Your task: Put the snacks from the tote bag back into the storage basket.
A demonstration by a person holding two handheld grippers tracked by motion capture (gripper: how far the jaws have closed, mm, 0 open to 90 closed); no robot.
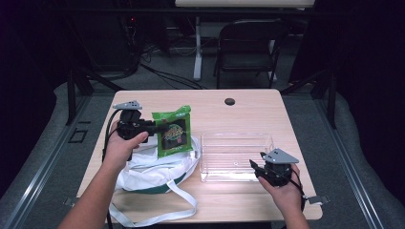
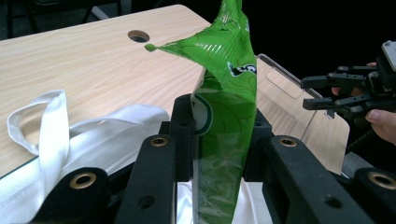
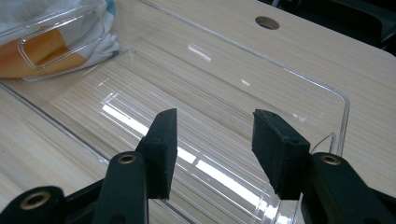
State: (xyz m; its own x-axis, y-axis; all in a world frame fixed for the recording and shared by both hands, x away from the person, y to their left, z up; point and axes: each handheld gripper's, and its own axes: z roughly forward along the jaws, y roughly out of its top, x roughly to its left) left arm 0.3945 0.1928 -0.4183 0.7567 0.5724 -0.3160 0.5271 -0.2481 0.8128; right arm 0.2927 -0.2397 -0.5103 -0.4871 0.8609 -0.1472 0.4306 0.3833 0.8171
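left hand-held gripper [image 1: 152, 128]: clamped on upright shiny green snack bag [image 1: 173, 131], left of clear plastic tray [image 1: 210, 160]
right hand-held gripper [image 3: 212, 140]: jaws apart, empty, at tray's near edge

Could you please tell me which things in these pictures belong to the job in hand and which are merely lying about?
In the job:
- green snack packet, clamped in the left gripper
- white cloth bag beneath it
- clear plastic bin, with the open right gripper at its near edge

Lying about:
- black folding chair behind the table
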